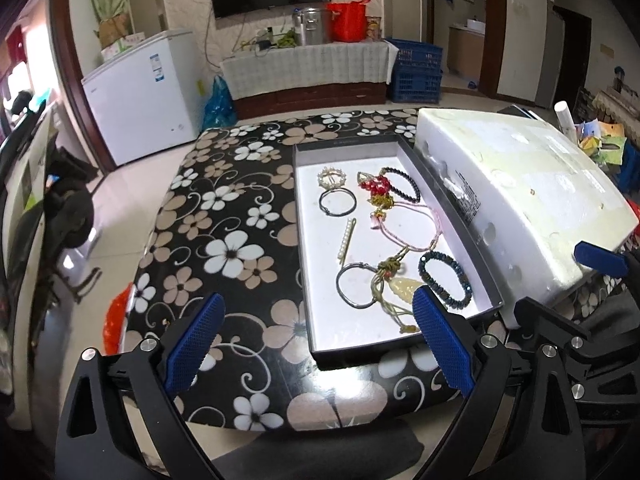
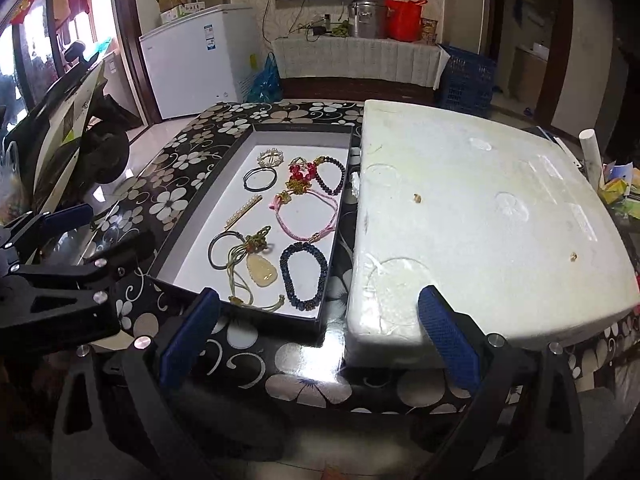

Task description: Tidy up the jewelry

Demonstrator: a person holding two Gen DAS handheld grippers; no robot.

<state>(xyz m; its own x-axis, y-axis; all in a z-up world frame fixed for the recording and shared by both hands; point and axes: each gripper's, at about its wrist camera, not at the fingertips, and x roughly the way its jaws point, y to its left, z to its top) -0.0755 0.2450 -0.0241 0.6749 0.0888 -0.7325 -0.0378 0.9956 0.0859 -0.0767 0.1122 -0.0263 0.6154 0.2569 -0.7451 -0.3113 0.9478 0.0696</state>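
Surface [image 1: 224, 216]: flower-patterned top carrying a shallow tray and, at the tray's right side, a white foam box [image 2: 480, 216].
Tray [image 1: 400, 144]: long axis runs from the near edge of the surface toward the far edge; the jewelry lies loose on its white floor.
Jewelry, near end: dark bead bracelet [image 1: 445, 279] by the tray's right wall; yellow pendant [image 1: 402, 289] on a cord and a metal ring [image 1: 354, 285] to its left.
Jewelry, far end: pearl clip [image 1: 346, 235], black hair tie [image 1: 337, 201], red bead charm [image 1: 375, 187], pink cord [image 1: 420, 232].
Left gripper [image 1: 316, 344]: jaws wide apart, nothing between them; it hangs over the near edge, its right finger overlapping the tray's near right corner.
Right gripper [image 2: 320, 344]: jaws spread, empty, facing the gap between tray and foam box.
Key relation: the tray's near-end pieces lie just ahead of both grippers; judged from the views, the left one is nearer the pendant.
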